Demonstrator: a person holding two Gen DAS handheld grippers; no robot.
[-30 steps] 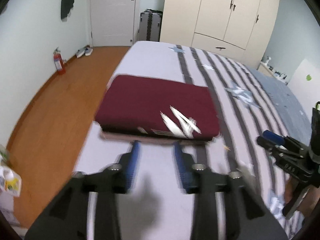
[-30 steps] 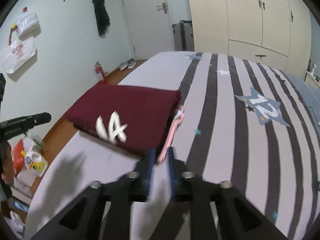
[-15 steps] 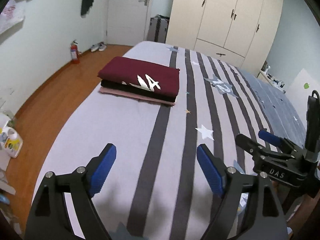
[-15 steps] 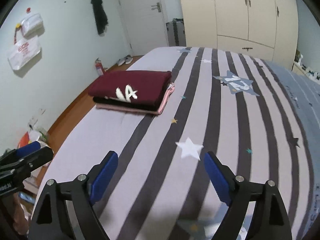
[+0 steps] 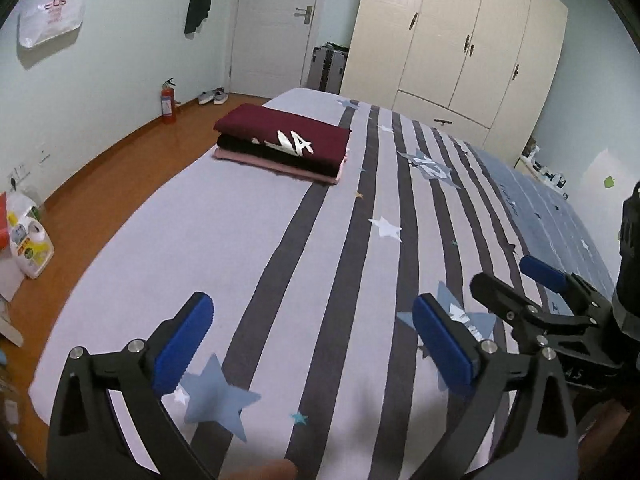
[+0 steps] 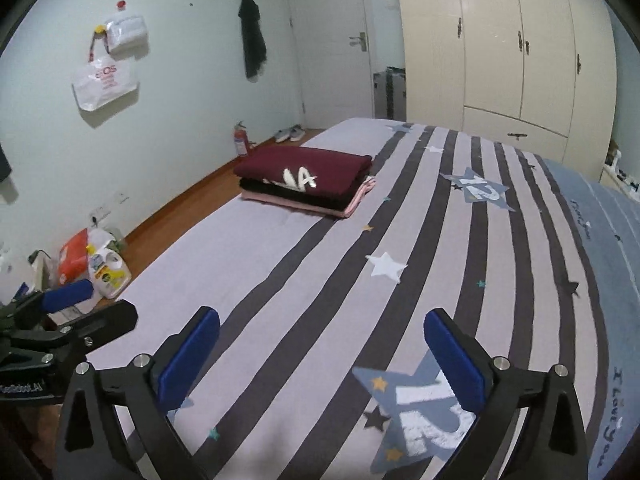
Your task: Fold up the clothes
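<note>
- The stack of folded clothes [image 5: 282, 147] lay on the far left part of the bed [image 5: 248, 248], near its edge beside the wooden floor [image 5: 100, 184].
- A maroon garment [image 6: 304, 172] with white lettering sat on top, a black one under it and a pink one [image 6: 352, 206] at the bottom.
- The left gripper [image 5: 312, 344] hovered over the near end of the bed, well apart from the stack, its blue-padded jaws spread wide and holding nothing.
- The right gripper [image 6: 322, 354] hung likewise, jaws wide apart and empty.
- A red fire extinguisher [image 5: 168, 101] stood by the wall, shoes [image 5: 213, 97] near the door [image 5: 276, 28].
- Cream wardrobes [image 5: 460, 52] stood beyond the bed.
</note>
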